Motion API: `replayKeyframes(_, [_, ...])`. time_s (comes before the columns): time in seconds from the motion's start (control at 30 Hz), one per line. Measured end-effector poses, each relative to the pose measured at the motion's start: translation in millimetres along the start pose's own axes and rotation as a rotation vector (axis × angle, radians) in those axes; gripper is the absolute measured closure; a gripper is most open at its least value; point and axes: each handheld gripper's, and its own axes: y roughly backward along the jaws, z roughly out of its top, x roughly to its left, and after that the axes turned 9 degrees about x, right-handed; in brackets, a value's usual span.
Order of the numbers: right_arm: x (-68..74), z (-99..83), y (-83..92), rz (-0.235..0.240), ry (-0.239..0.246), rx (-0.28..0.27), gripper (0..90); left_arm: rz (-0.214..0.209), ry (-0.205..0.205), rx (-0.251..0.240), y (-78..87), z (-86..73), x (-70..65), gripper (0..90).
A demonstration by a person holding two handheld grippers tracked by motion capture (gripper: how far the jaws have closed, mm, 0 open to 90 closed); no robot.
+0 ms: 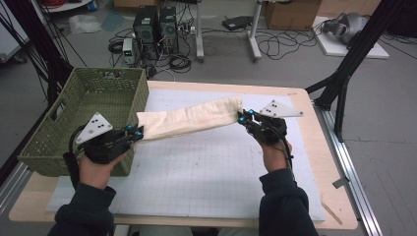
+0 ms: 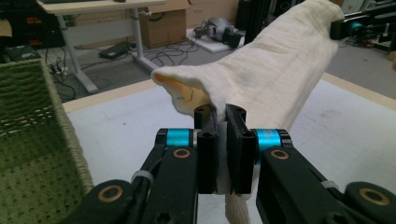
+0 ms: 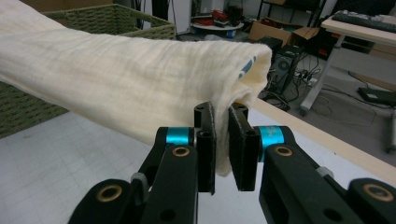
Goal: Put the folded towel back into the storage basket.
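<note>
Both grippers, left gripper (image 1: 138,132) and right gripper (image 1: 242,117), are clamped on opposite ends of the cream cloth (image 1: 189,119), stretched above the mat beside the green wicker basket (image 1: 78,98). Thin pinches though, so a harder tug could slip an end free.

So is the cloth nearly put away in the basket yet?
Not yet. Done: the cream folded cloth is off the white gridded mat, pinched at each end by the left tool and the right tool. In hand: it hangs stretched between them. Left, probably: carrying it into the green woven basket, which looks empty.
</note>
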Motion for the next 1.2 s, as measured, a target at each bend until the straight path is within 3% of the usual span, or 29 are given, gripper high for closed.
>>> replayKeyframes(0.17, [1.6, 16.7, -15.5, 0.007, 0.002, -0.003, 82.7, 0.021, 0.005, -0.014, 9.8, 0.9, 5.1, 83.5])
replayKeyframes(0.6, [18.6, 55.5, -56.5, 0.013, 0.066, 0.005, 82.6, 0.089, 0.024, -0.035, 40.0, -5.8, 21.1, 83.5])
replayKeyframes(1.2, [57.9, 105.8, -113.5, 0.071, 0.113, -0.031, 82.6, 0.169, 0.06, -0.056, 82.0, -22.6, 41.8, 83.5])
